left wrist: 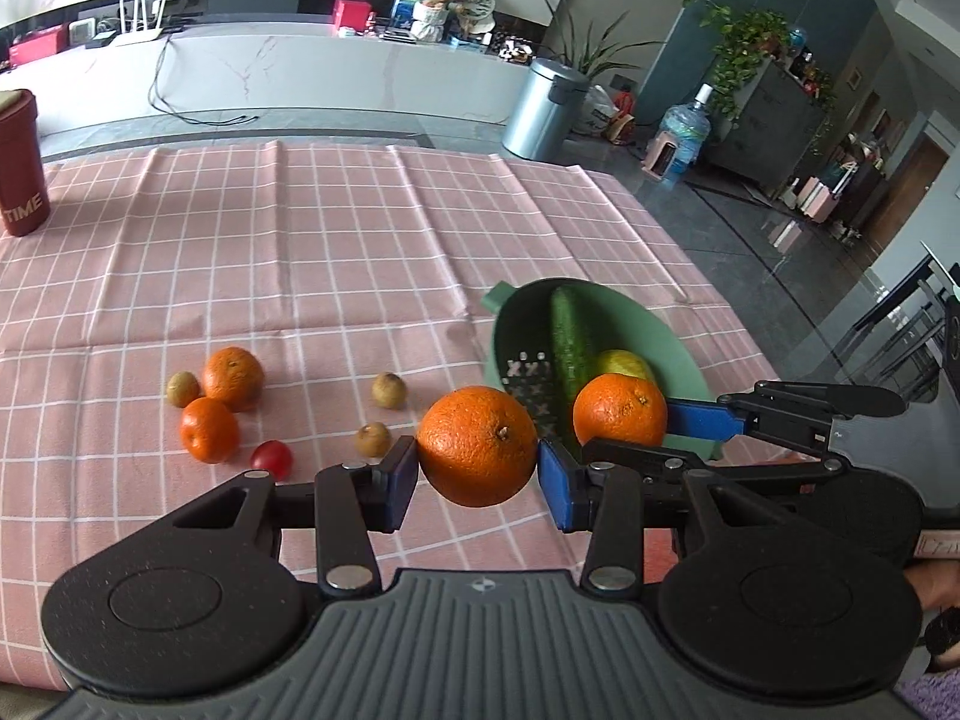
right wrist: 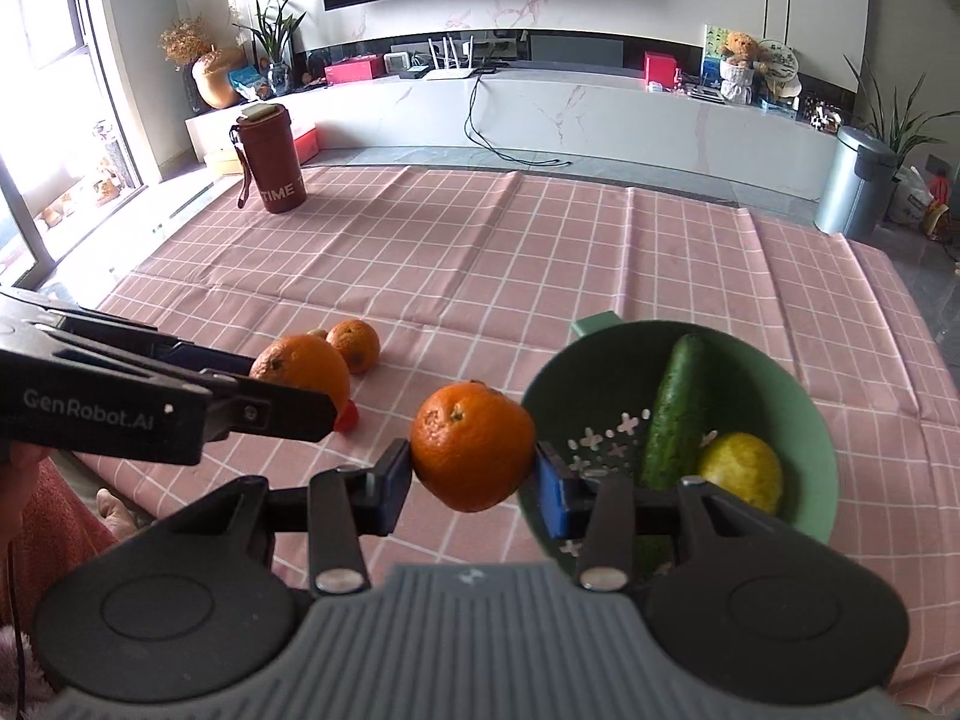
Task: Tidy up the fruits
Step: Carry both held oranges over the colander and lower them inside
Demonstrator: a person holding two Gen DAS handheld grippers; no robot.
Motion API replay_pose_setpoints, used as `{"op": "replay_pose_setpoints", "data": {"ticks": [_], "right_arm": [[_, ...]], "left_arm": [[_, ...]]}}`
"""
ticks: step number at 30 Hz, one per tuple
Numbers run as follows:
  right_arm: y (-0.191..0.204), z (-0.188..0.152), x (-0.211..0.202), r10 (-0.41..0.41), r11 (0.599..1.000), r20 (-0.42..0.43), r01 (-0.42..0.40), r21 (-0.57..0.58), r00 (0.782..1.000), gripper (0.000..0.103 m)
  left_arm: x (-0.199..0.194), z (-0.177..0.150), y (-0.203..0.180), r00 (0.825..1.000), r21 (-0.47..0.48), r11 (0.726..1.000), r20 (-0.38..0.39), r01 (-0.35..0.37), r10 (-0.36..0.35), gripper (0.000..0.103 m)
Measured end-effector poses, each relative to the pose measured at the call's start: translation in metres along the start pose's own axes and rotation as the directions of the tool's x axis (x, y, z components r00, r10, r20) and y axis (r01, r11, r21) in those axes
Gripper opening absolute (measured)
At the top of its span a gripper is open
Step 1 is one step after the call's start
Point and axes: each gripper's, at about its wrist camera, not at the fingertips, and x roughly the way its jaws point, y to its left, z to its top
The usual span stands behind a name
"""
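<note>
My left gripper (left wrist: 477,468) is shut on a large orange (left wrist: 477,446), held above the pink checked cloth just left of the green colander (left wrist: 690,360). My right gripper (right wrist: 474,468) is shut on a second orange (right wrist: 472,446) beside the colander's (right wrist: 816,420) left rim; this orange also shows in the left wrist view (left wrist: 620,409). The colander holds a cucumber (right wrist: 675,414) and a yellow fruit (right wrist: 741,471). On the cloth lie two more oranges (left wrist: 233,378) (left wrist: 209,429), a small red tomato (left wrist: 271,459) and three small brown fruits (left wrist: 389,390).
A dark red tumbler (right wrist: 270,159) marked TIME stands at the far left of the table. The cloth's (left wrist: 300,240) far half is bare. Beyond the table are a white TV bench, a grey bin (right wrist: 855,186) and potted plants.
</note>
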Motion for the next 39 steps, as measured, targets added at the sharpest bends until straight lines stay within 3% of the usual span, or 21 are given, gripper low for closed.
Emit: {"op": "replay_pose_setpoints", "data": {"ticks": [11, 16, 21, 32, 39], "right_arm": [[-0.085, -0.012, -0.023, -0.066, 0.997, -0.124, 0.070, 0.024, 0.990, 0.040], [-0.102, -0.011, -0.004, -0.036, 0.999, -0.203, 0.037, 0.001, 0.979, 0.040], [-0.107, -0.005, 0.022, -0.027, 0.998, -0.276, 0.011, -0.060, 0.961, 0.040], [-0.117, -0.002, 0.066, 0.019, 0.990, -0.427, -0.078, -0.120, 0.904, 0.040], [-0.120, -0.005, 0.087, 0.031, 0.978, -0.489, -0.127, -0.165, 0.872, 0.040]], "left_arm": [[0.048, 0.026, -0.054, 0.989, 0.073, 0.991, -0.100, 0.115, -0.108, 0.049], [0.080, 0.029, -0.065, 0.983, 0.106, 0.990, -0.170, 0.093, -0.075, 0.049], [0.105, 0.032, -0.075, 0.972, 0.194, 0.980, -0.235, 0.041, 0.006, 0.049], [0.156, 0.028, -0.081, 0.923, 0.300, 0.954, -0.371, 0.010, 0.107, 0.049], [0.174, 0.021, -0.086, 0.908, 0.414, 0.910, -0.382, 0.001, 0.173, 0.049]]}}
